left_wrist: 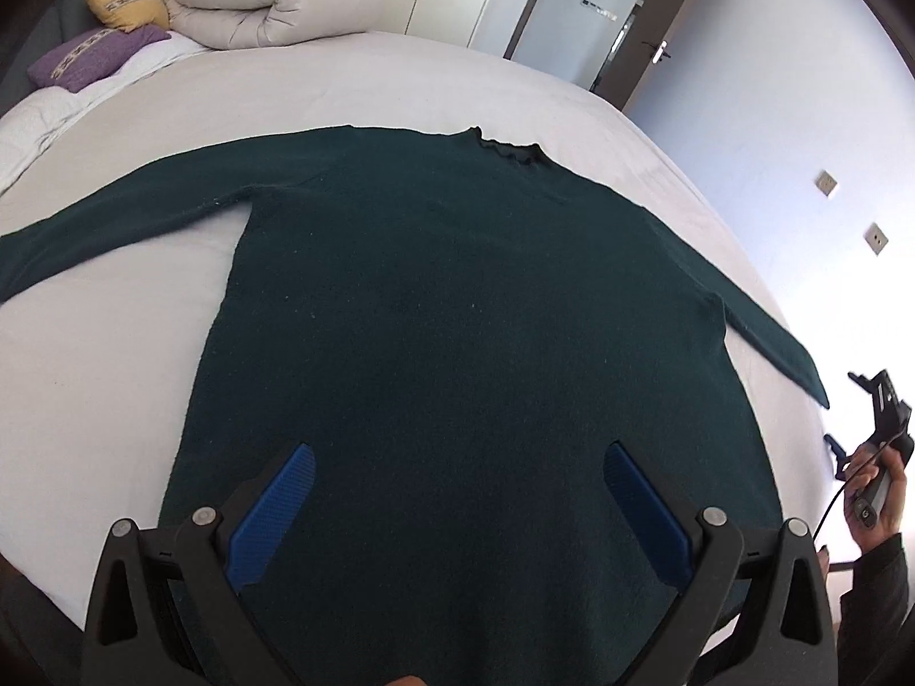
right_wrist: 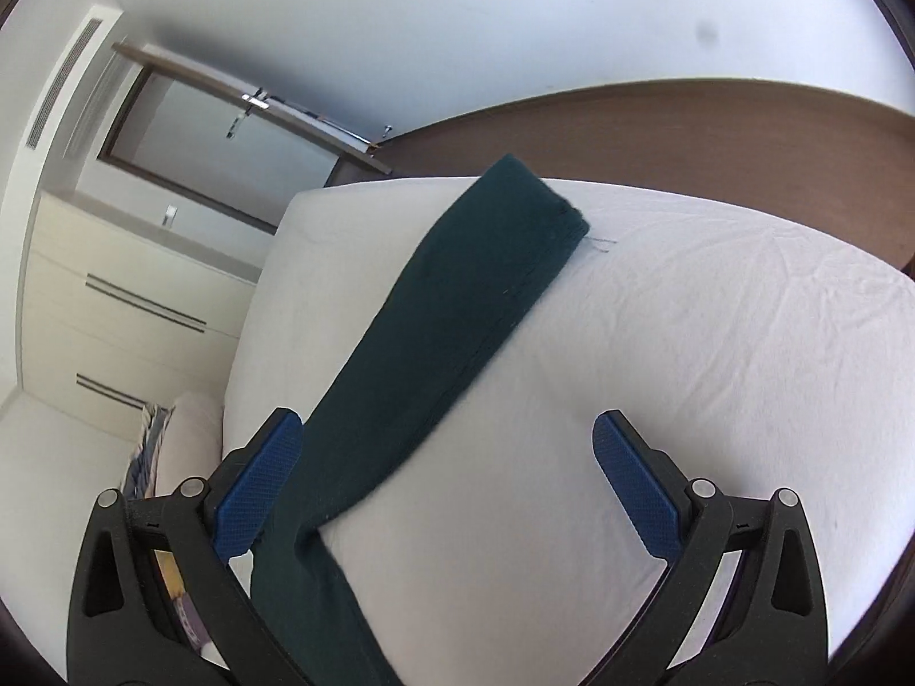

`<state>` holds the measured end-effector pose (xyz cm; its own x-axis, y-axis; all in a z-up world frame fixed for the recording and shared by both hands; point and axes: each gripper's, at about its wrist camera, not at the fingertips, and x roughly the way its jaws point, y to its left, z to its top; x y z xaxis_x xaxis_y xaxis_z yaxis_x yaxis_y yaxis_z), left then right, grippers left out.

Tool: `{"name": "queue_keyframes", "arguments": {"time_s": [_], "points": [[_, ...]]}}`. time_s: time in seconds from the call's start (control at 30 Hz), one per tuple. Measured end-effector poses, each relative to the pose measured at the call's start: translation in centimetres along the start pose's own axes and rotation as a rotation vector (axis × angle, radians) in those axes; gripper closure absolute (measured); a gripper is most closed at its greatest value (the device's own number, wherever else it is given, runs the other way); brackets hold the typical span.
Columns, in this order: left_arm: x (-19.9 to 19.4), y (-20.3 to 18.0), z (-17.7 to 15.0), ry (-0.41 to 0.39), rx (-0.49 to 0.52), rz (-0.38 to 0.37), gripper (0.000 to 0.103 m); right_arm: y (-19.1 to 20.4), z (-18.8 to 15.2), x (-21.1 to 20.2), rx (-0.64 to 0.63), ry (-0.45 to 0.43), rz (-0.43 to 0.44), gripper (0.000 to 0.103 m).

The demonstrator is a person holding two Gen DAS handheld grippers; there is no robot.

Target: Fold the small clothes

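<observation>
A dark green long-sleeved sweater (left_wrist: 457,297) lies flat on the white bed (left_wrist: 114,343), collar (left_wrist: 509,148) at the far side, both sleeves spread out. My left gripper (left_wrist: 457,457) is open and empty above the sweater's lower body. My right gripper (right_wrist: 446,429) is open and empty above one sleeve (right_wrist: 457,308), which runs between its blue fingers toward the bed's corner; the cuff (right_wrist: 566,211) lies near the edge. The right gripper also shows in the left wrist view (left_wrist: 875,434), held in a hand off the bed's right side.
A rolled cream duvet (left_wrist: 274,0), a yellow pillow (left_wrist: 126,3) and a purple pillow (left_wrist: 91,57) sit at the head of the bed. White wardrobes (right_wrist: 114,297) and a door (left_wrist: 646,23) stand beyond. The bed edge (right_wrist: 269,286) drops near the sleeve.
</observation>
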<state>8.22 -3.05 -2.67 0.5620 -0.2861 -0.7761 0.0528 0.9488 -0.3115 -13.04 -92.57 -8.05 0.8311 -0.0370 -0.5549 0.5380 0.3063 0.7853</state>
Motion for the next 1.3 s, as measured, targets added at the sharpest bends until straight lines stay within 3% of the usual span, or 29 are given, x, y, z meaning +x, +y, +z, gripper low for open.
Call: {"name": "queue_keyframes", "arguments": {"time_s": [0.1,0.23,0.4,0.53,0.57,0.7,0.83,0.97,1.1,1.2,1.3], "points": [[1.6,0.1,1.5,0.016,-0.031,-0.03,0.0,-1.5,2.5,1.8,0.091,-0.021,0.038,0.001],[3.6,0.2,3.4,0.032,-0.075,-0.107,0.0,-0.7,4.6,4.1,0.105,-0.032,0.041,0.004],[5.4,0.0,5.2,0.031,-0.091,-0.167,0.0,-0.9,5.6,6.5,0.141,-0.061,0.045,0.016],[6.6,0.1,6.0,0.048,-0.078,-0.189,0.002,-1.9,6.5,8.2,0.209,-0.046,0.087,0.055],[6.8,0.2,6.1,0.053,-0.076,-0.193,0.003,-2.3,6.5,8.8,0.231,-0.036,0.103,0.071],[7.5,0.8,6.6,0.062,-0.077,-0.212,0.004,-3.4,6.5,8.9,0.225,-0.055,0.088,0.093],[8.1,0.9,8.2,0.059,-0.076,-0.25,0.004,4.9,4.9,9.6,-0.054,-0.07,0.021,0.095],[8.3,0.5,10.9,0.028,-0.083,-0.303,0.004,19.8,-0.2,12.8,-0.573,0.01,-0.025,0.096],[9.1,-0.1,13.6,0.025,-0.124,-0.39,0.004,30.4,-12.9,17.2,-1.017,0.083,-0.03,0.096],[10.7,-1.0,15.0,0.089,-0.147,-0.482,0.004,31.9,-23.5,19.2,-1.295,0.057,-0.096,0.096],[12.4,-1.4,15.8,0.148,-0.188,-0.563,0.004,31.1,-31.4,20.3,-1.455,0.067,-0.159,0.096]]}}
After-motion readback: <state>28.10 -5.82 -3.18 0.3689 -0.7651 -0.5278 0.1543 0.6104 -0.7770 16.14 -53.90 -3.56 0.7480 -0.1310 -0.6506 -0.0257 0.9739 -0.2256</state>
